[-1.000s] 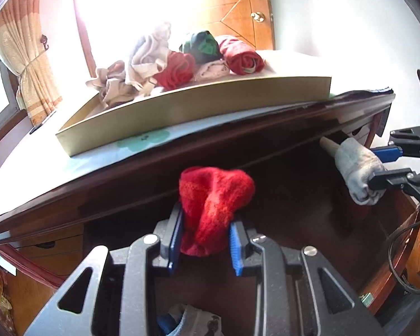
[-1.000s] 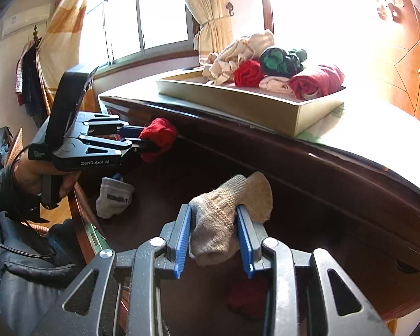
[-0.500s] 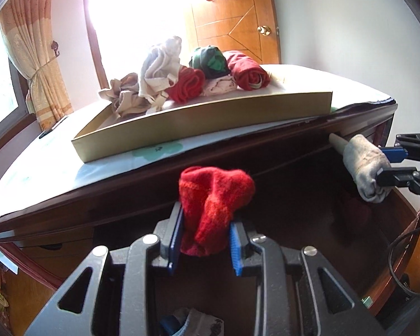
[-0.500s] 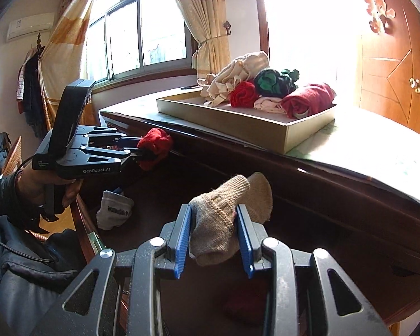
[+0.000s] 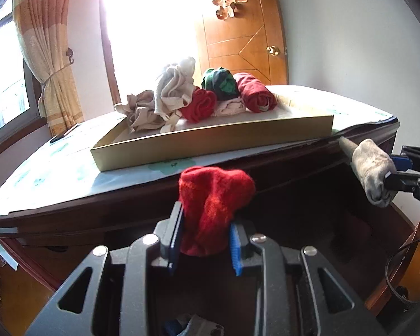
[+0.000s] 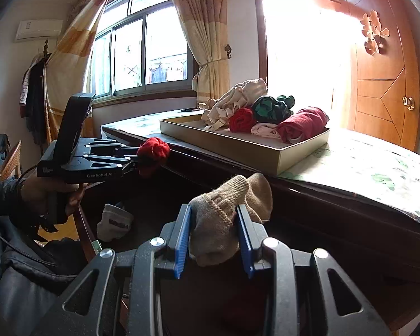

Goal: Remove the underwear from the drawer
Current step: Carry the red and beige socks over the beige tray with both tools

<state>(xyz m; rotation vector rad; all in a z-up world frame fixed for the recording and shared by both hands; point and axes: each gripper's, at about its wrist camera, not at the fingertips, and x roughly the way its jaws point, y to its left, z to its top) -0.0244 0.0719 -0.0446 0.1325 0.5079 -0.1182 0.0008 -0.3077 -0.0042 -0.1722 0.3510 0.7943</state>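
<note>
Over drawer, two grippers, two held socks

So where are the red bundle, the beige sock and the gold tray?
red bundle (image 5: pixel 212 204): left wrist view, middle of the cloth.
beige sock (image 6: pixel 224 218): right wrist view, ribbed cuff.
gold tray (image 5: pixel 210 147): left wrist view, front wall.

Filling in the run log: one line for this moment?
left claw: shut on red bundle | right claw: shut on beige sock | both above open drawer
</note>
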